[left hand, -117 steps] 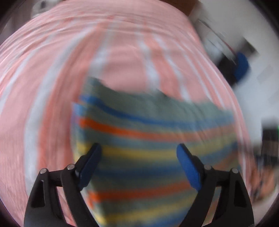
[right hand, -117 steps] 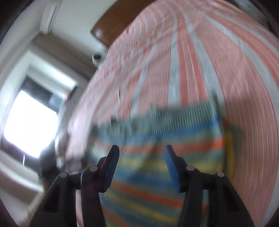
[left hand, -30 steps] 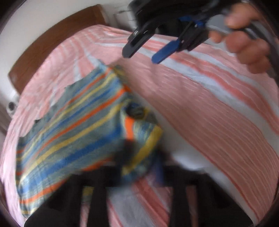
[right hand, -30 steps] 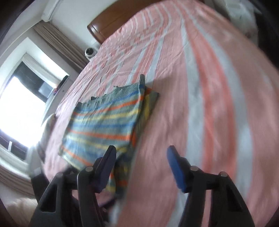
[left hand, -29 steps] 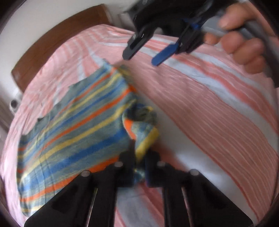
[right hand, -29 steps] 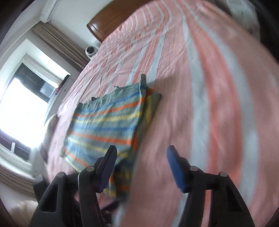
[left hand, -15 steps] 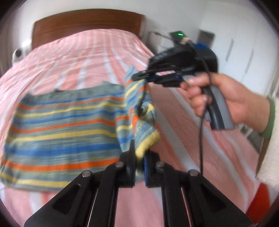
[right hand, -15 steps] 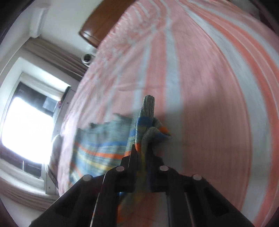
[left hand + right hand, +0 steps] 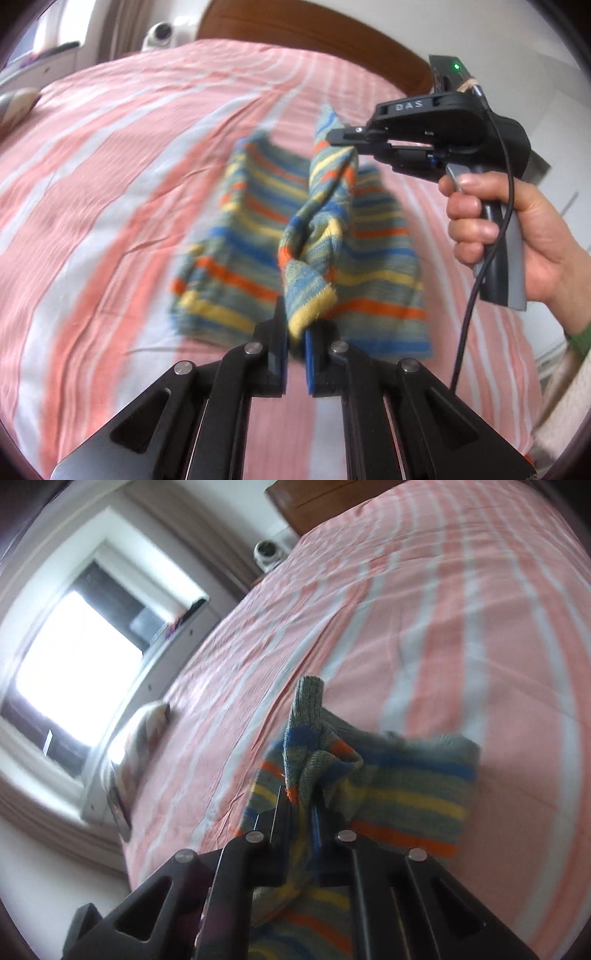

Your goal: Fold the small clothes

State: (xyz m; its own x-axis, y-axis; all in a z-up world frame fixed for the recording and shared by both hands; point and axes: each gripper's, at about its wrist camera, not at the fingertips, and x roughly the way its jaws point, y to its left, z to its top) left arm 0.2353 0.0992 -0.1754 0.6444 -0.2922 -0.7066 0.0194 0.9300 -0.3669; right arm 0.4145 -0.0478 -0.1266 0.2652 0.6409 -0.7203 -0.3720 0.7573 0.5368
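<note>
A small striped knit garment (image 9: 243,236), grey-green with blue, orange and yellow bands, lies on the pink-and-white striped bed (image 9: 110,177). My left gripper (image 9: 295,332) is shut on its near edge and holds that edge raised. My right gripper (image 9: 332,142) is shut on the far end of the same lifted edge, so the fabric hangs twisted between the two. In the right wrist view the right gripper (image 9: 301,812) pinches a bunched fold of the garment (image 9: 413,786), with the rest lying on the bed (image 9: 443,627) beyond.
A wooden headboard (image 9: 314,33) stands at the far end of the bed. A white device (image 9: 162,31) sits beside it. A bright window (image 9: 74,657) is on the left wall. A pale bundle (image 9: 144,723) lies at the bed's left edge.
Both grippers closed on one edge of the garment within the last second. They have lifted that edge and carried it over the rest of the garment.
</note>
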